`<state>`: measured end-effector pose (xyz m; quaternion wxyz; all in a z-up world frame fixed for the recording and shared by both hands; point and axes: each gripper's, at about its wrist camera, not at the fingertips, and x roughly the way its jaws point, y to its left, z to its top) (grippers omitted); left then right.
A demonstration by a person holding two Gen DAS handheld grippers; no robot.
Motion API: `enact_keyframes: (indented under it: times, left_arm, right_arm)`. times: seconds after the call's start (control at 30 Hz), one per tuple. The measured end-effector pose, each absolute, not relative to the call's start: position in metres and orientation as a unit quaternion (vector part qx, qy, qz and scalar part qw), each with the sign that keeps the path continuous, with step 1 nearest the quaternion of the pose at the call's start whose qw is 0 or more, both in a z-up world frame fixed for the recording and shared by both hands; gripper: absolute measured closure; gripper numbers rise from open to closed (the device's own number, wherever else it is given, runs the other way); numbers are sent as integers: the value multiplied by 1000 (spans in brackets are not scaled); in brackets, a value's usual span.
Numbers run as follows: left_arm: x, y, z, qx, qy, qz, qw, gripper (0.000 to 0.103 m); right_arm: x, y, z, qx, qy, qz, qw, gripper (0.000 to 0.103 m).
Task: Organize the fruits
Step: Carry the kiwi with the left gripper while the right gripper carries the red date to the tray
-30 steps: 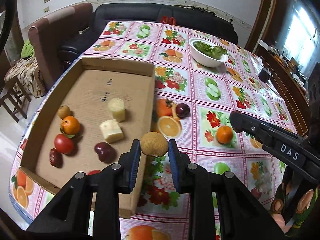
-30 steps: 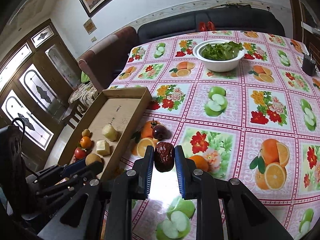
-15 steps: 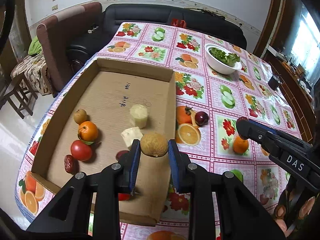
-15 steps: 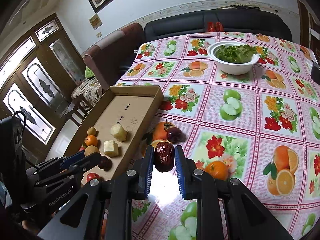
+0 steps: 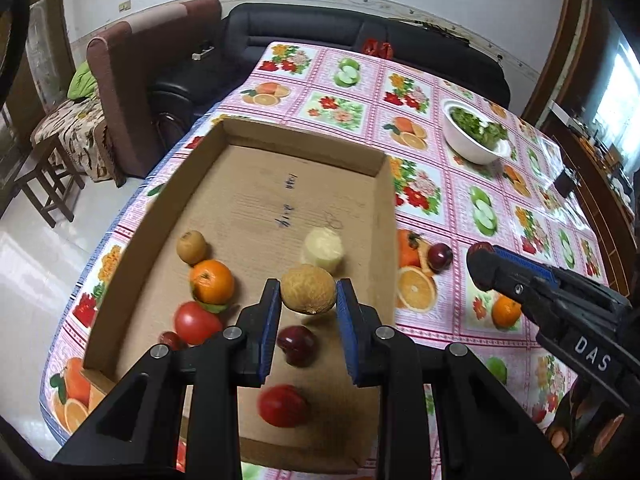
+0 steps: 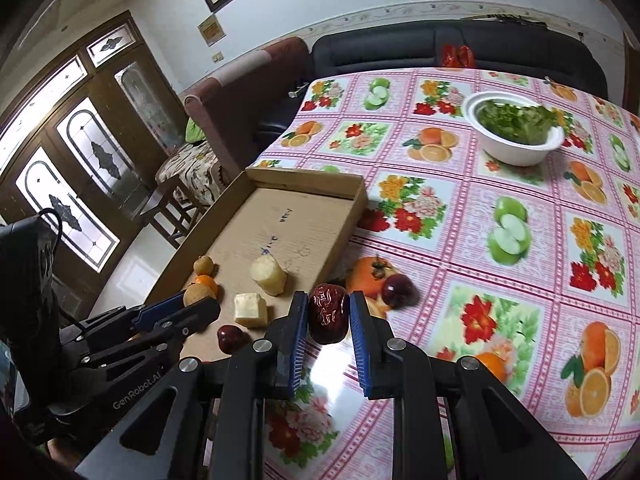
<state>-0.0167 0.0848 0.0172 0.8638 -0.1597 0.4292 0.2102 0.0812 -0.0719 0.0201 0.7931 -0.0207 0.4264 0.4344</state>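
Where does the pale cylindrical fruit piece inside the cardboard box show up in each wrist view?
Left wrist: the pale cylindrical piece sits in the cardboard box just above centre, right behind the tan round fruit held in the left claw.
Right wrist: it lies left of centre, in the box beside the cream cube.
Shared landmark: the white bowl of greens at the table's far side.

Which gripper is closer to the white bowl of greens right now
Right. The right gripper is over the tablecloth beside the box, nearer the bowl; the left gripper is above the cardboard box.
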Motion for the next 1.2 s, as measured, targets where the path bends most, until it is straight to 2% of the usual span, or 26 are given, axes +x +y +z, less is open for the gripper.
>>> enact_keyframes:
  times: [0.6, 1.2]
  left_arm:
    - [2, 163, 11, -191, 437, 253, 842, 78]
    - [34, 170, -27, -183, 484, 253, 818, 77]
  right_arm:
    - [105, 3, 18, -27, 440, 454, 774, 82]
    - [126, 58, -30, -67, 476, 442, 758, 82]
